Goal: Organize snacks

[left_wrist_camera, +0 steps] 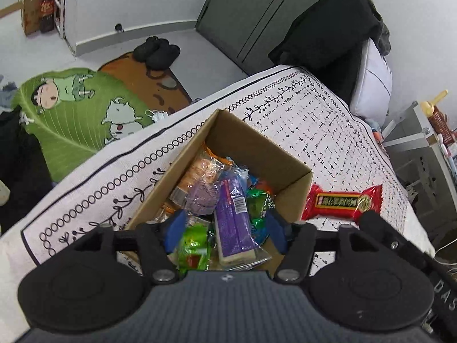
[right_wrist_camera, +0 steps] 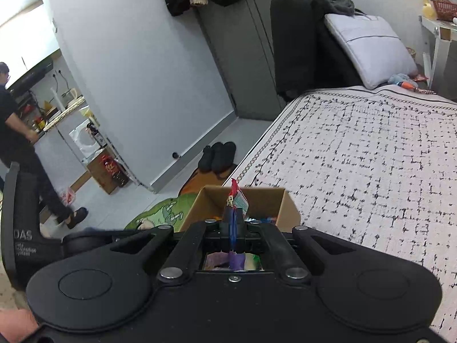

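Below the left tool (left_wrist_camera: 224, 230), a cardboard box (left_wrist_camera: 258, 150) sits on a bed (left_wrist_camera: 328, 125) covered with a white spread printed in black marks. Its blue fingers (left_wrist_camera: 174, 230) stand spread wide over the box's near end, gripping nothing. Inside the box lies a jumble of snacks: a purple bar (left_wrist_camera: 232, 217) in clear wrap on top, a green pack (left_wrist_camera: 192, 245) beside it near the left finger, a purple cake (left_wrist_camera: 201, 198) and a round cracker pack (left_wrist_camera: 200, 171) further in. Just outside the box's right wall, a red bar (left_wrist_camera: 341, 203) lies flat on the bed.

From the right wrist view, the right tool (right_wrist_camera: 232, 228) is over the same box (right_wrist_camera: 287, 205), its fingers pressed together on a thin red wrapper (right_wrist_camera: 234, 193) that sticks up above their tips. Whether this is the red bar seen in the other view I cannot tell.

On the floor past the bed lie a green cartoon mat (left_wrist_camera: 74, 114) and black shoes (left_wrist_camera: 157, 50). A person (right_wrist_camera: 17, 131) in dark clothes stands at a counter far left.
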The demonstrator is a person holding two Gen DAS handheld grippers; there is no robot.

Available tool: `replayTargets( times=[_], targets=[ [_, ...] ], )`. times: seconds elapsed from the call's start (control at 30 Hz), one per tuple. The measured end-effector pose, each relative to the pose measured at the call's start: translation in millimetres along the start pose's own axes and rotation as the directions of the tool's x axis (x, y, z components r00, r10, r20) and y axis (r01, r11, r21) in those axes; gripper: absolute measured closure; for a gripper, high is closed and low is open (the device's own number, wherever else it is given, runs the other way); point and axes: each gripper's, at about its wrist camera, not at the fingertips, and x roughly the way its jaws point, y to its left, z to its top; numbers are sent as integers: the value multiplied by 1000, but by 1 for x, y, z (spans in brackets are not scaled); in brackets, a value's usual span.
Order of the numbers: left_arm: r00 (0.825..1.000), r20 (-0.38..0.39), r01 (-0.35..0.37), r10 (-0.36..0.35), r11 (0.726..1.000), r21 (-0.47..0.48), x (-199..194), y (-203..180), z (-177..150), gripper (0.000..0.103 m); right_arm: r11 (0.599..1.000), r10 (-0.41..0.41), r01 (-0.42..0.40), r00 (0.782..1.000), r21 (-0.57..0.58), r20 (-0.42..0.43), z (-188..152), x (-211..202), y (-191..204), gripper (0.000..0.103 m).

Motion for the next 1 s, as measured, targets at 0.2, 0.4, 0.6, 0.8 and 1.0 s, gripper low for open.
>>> replayTargets(
  times=[0.2, 0.4, 0.6, 0.8, 1.0],
  targets=[
    [1000, -12, -20, 19, 1000, -9, -4, 5, 1, 32, 1000, 17, -17, 999, -5, -35, -5, -6, 6, 103],
    [999, -12, -51, 51, 999, -11, -13, 9, -1, 26, 999, 51, -51, 997, 1, -66, -7, -13, 12, 102],
    [997, -1, -73, 73, 997, 7, -26, 5, -5, 22, 997, 68, -66, 996, 32, -54, -4, -25, 12, 41],
    [997, 12, -79, 79, 997, 26, -37, -4, -16, 19, 999, 34, -33, 999, 26, -32, -2, -38, 6, 40],
    [994, 4, -106, 106, 992, 71, -46, -20, -29, 11, 1000, -22, 22, 1000, 15, -14, -1, -54, -4, 37]
  ],
)
